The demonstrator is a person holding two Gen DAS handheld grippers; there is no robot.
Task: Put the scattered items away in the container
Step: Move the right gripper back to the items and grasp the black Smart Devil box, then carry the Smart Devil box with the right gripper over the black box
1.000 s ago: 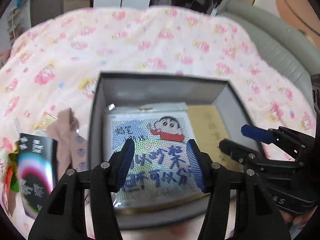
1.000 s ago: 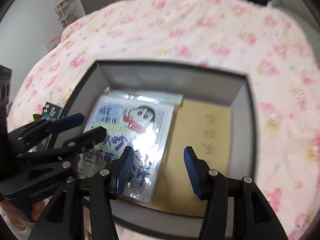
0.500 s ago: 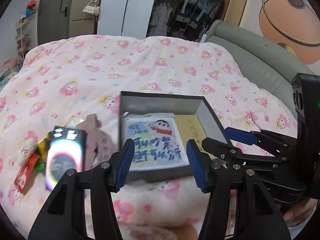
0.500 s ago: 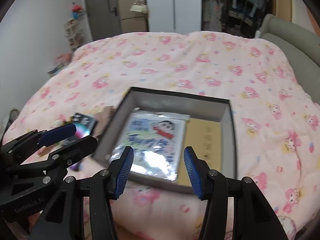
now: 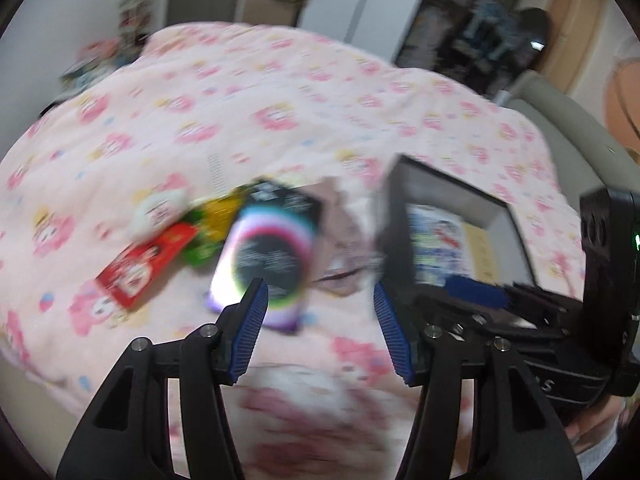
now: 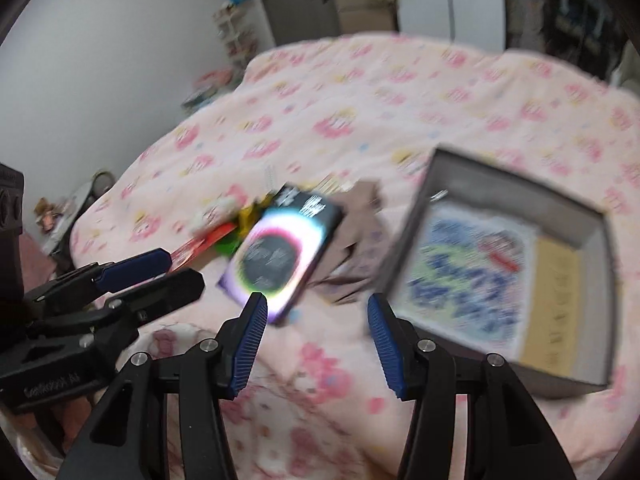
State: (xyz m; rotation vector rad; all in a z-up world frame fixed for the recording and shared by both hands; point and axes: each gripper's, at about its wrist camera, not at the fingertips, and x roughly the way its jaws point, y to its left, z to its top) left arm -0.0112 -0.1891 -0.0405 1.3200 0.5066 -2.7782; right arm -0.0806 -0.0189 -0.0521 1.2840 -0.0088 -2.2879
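Observation:
A grey box point(image 5: 444, 188) point(image 6: 520, 188) lies on the pink bed and holds a cartoon packet point(image 6: 464, 272) and a tan envelope point(image 6: 556, 296). Left of it lie a black box with a rainbow ring point(image 5: 272, 252) point(image 6: 280, 252), a beige cloth point(image 5: 344, 240) point(image 6: 360, 236), a red packet point(image 5: 148, 264), a green-yellow packet point(image 5: 208, 232) and a small white plush point(image 5: 160, 208). My left gripper point(image 5: 318, 328) is open and empty, just short of the black box. My right gripper point(image 6: 316, 332) is open and empty, between black box and grey box. Both views are blurred.
The pink patterned quilt point(image 5: 240, 120) covers the whole bed. A grey headboard point(image 5: 568, 128) runs along the right. A white wall, shelves and a door point(image 6: 296, 4) stand beyond the bed's far side. The right gripper's body point(image 5: 560, 320) shows beside the left one.
Both grippers have pulled back from above the grey box and swung left toward the scattered items. The black box now lies near the middle of both views. Both stay open.

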